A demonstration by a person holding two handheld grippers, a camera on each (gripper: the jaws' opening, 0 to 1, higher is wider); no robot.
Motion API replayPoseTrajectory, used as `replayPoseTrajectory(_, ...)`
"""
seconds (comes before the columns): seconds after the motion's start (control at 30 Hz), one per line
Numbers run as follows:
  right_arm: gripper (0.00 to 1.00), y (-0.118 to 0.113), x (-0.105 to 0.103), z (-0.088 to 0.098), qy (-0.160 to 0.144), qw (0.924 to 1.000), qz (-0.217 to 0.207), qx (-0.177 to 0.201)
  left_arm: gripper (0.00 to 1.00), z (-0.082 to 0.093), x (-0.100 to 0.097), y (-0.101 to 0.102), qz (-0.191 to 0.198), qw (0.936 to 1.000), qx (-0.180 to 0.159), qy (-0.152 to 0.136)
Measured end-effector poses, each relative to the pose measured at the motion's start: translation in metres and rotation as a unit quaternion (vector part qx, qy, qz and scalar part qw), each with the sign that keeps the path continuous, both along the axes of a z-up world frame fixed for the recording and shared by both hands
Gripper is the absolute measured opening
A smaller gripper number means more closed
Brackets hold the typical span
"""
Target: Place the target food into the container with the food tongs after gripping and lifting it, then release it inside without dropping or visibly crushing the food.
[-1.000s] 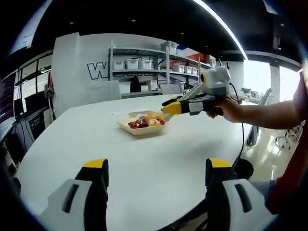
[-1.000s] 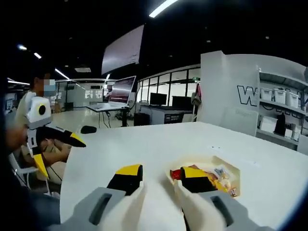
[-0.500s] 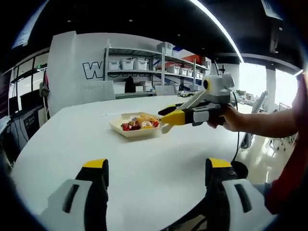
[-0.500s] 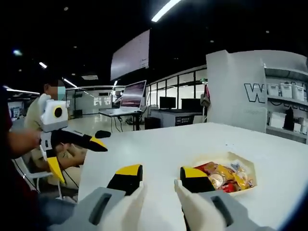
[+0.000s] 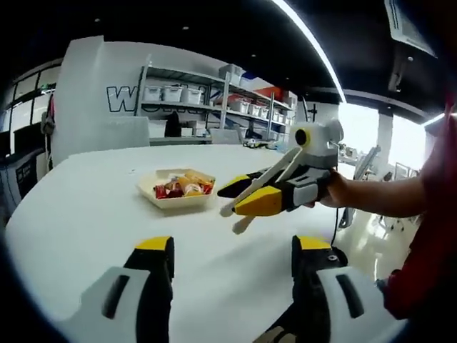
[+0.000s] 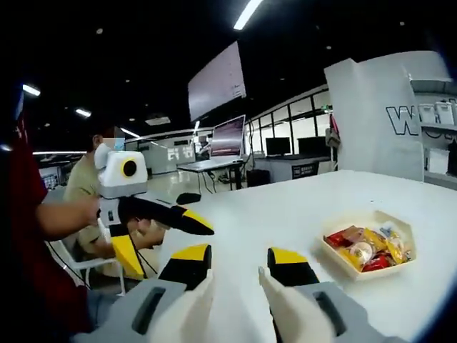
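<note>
A cream tray (image 5: 148,190) of red and yellow wrapped snacks (image 5: 178,187) sits on the white table (image 5: 78,214); in the right gripper view the tray (image 6: 371,270) lies to the right. My right gripper (image 5: 230,202) hovers above the table, nearer than the tray and to its right. It is shut on pale food tongs (image 5: 275,170), with nothing between their tips. In its own view the right gripper (image 6: 237,261) has the white tong arms (image 6: 203,293) inside its jaws. My left gripper (image 5: 232,250) is open and empty, and it shows wide open (image 6: 170,246) at the left.
Shelves with storage bins (image 5: 214,93) stand behind the table. A seated person (image 6: 82,189) and a desk with a monitor (image 6: 228,139) are beyond the table's far edge. A hand and a red sleeve (image 5: 421,214) hold the right gripper.
The right gripper with the tongs has drawn back from the tray toward the left gripper. Both views have swung, so the tray sits further left in the left view and further right in the right view.
</note>
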State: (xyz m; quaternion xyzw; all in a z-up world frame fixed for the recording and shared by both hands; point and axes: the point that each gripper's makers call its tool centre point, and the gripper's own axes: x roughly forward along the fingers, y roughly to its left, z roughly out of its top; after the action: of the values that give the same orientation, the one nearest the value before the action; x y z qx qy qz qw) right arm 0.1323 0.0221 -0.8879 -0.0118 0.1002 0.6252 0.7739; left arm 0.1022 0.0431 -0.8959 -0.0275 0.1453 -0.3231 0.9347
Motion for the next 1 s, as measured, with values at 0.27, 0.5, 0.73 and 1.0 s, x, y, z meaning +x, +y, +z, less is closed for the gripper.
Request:
replayPoseTrajectory(0.27, 0.26, 0.003, -0.006, 0.001, 0.047, 0.9985, 0.011, 0.026, 0.44, -0.003, -0.001, -0.015, -0.042, 0.9990, -0.017, 0.005)
replayPoseTrajectory(0.5, 0.26, 0.005, -0.016, 0.004, 0.069, 0.9960, 0.034, 0.046, 0.39, -0.001, -0.001, -0.025, -0.057, 0.9971, -0.048, 0.016)
replayPoseTrajectory(0.73, 0.26, 0.006, -0.024, 0.007, 0.081, 0.9932, 0.057, 0.060, 0.17, 0.003, -0.004, -0.032, -0.077, 0.9934, -0.083, 0.021)
replayPoseTrajectory(1.0, 0.26, 0.009, -0.030, 0.016, 0.112, 0.9868, 0.082, 0.083, 0.15, 0.009, -0.003, -0.034, -0.087, 0.9878, -0.125, 0.030)
